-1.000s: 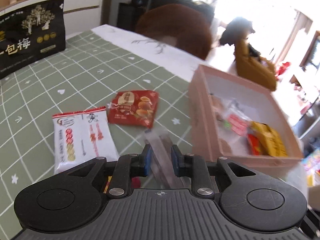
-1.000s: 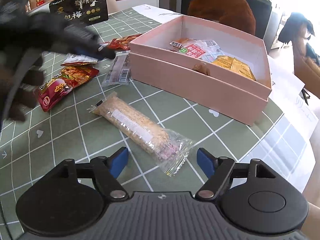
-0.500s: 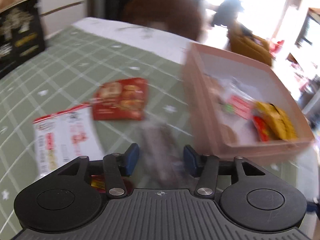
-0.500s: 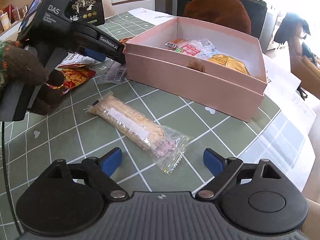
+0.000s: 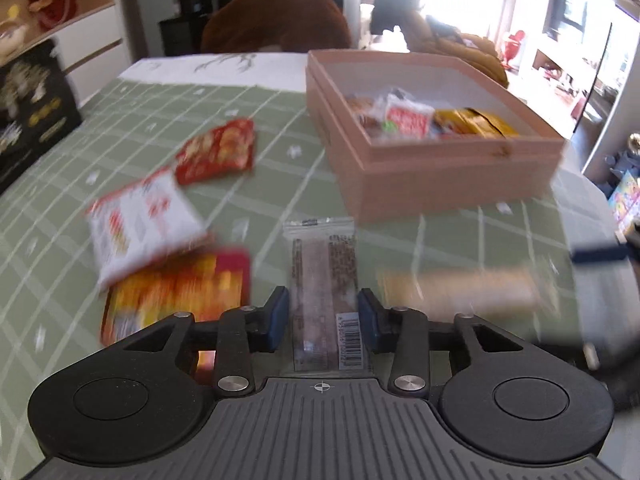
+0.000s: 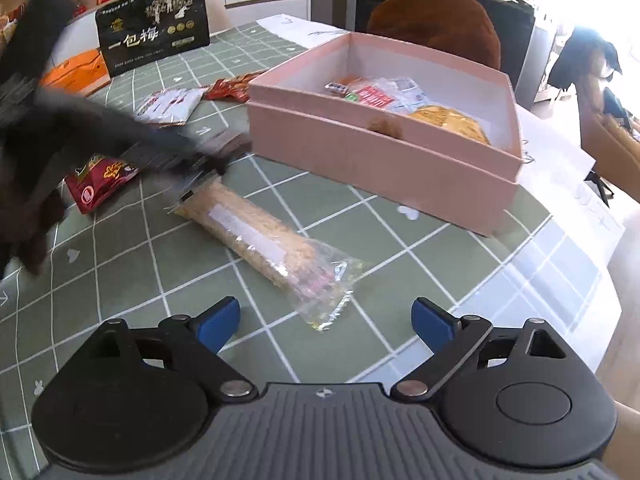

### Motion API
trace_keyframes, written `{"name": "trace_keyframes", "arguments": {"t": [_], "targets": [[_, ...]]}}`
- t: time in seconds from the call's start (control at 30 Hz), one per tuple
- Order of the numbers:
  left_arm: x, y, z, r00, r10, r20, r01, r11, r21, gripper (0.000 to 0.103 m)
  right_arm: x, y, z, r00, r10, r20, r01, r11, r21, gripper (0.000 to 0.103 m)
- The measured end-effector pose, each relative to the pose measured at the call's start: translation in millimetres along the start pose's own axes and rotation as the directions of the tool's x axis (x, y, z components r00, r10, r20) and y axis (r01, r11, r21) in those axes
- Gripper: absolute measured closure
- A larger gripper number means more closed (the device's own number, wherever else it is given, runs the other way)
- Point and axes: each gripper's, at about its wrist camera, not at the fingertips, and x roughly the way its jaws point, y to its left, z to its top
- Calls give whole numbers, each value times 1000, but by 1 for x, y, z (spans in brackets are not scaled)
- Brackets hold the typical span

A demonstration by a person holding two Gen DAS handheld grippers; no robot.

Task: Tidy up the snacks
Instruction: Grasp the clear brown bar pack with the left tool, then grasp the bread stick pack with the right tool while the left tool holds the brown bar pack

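Our left gripper (image 5: pixel 323 315) has its blue pads on either side of a clear-wrapped brown snack bar (image 5: pixel 324 284), but we cannot tell whether they grip it. Ahead and to its right sits the pink box (image 5: pixel 452 176) with packets inside. Our right gripper (image 6: pixel 325 320) is spread wide, holding nothing, and the long oat-coloured bar in clear wrap (image 6: pixel 260 244) lies on the green checked tablecloth (image 6: pixel 400 240) just ahead of it.
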Motion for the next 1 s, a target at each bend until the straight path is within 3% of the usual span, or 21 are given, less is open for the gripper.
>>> {"name": "trace_keyframes", "arguments": {"t": [0.13,0.27,0.33,0.4,0.5,0.7,0.77,0.83,1.0], "targets": [[-26,-4,-26,1000,10,-4,-10,992,-126,60,-2,3,12,999,1,42,1,998,-61,10],[-35,-13,-35,999,33,-14,-35,976,-215,60,12,10,31,999,42,26,-40,997,-65,11],[-36,-19,-35,998,50,-24,-54,973,-225,60,23,8,40,996,93,-11,-93,995,-26,18],[-36,-24,-37,997,73,-22,-76,974,-214,59,30,6,44,990,135,-43,-134,991,9,39],[-39,-26,-40,996,84,-20,-87,966,-244,59,27,8,43,992,108,-59,-107,994,23,55],[-42,-31,-44,995,95,-15,-96,959,-267,59,12,18,38,968,210,-134,-211,977,8,57],[-42,-33,-44,995,102,-15,-102,961,-259,58,11,26,43,981,166,-103,-170,985,-33,54],[-41,-33,-44,995,103,-16,-104,960,-259,57,18,32,52,988,123,-89,-127,991,-43,46],[-41,-35,-44,994,106,-17,-107,961,-256,56,49,39,71,988,107,-114,-107,994,7,38]]}}
